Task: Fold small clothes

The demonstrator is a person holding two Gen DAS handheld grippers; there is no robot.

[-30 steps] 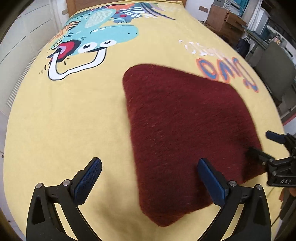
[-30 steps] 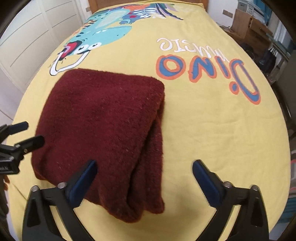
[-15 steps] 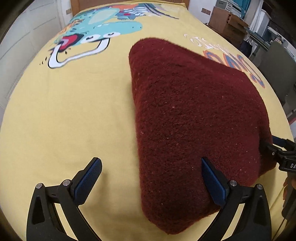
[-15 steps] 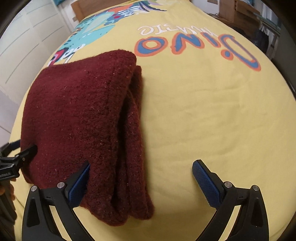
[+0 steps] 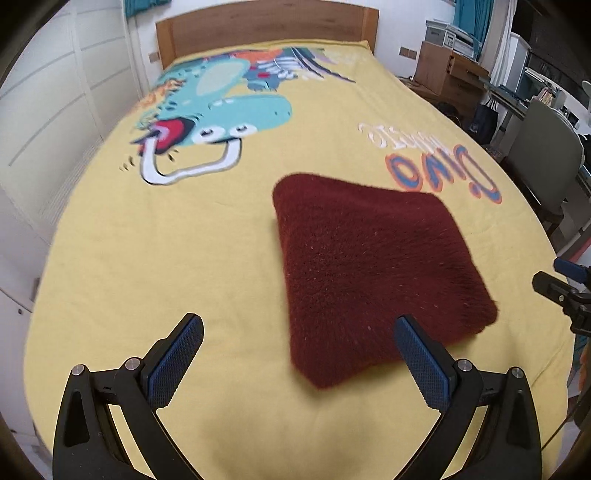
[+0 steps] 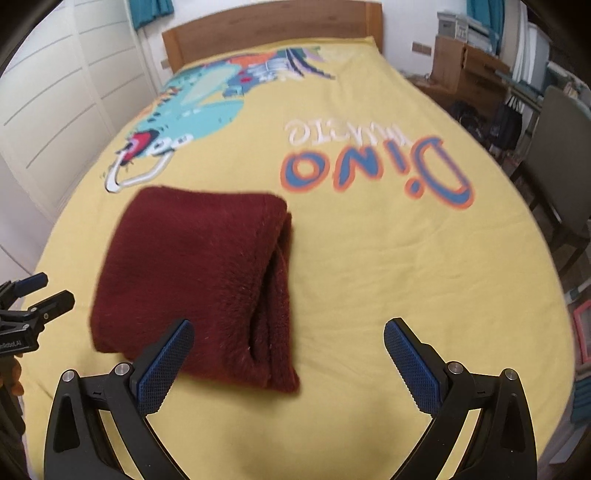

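A dark red fuzzy garment (image 5: 373,269) lies folded into a thick square on the yellow bed cover, its stacked layers showing along the right edge (image 6: 273,295). My left gripper (image 5: 295,360) hangs open above the cover, its right pad over the garment's near corner, nothing between the fingers. My right gripper (image 6: 288,363) is open too, its left pad over the garment's near edge. Each gripper shows at the edge of the other's view: the right gripper (image 5: 565,284) and the left gripper (image 6: 35,295), both apart from the cloth.
The yellow bed cover (image 5: 207,258) carries a dinosaur print (image 5: 221,110) and the lettering (image 6: 373,162). A wooden headboard (image 5: 266,26) stands at the far end. White wardrobe doors (image 6: 55,92) line the left side. A grey chair (image 5: 543,162) and wooden furniture (image 6: 469,74) stand to the right.
Both grippers have pulled back and up from the garment after dipping close to it. The garment now looks smaller and lies flat, untouched.
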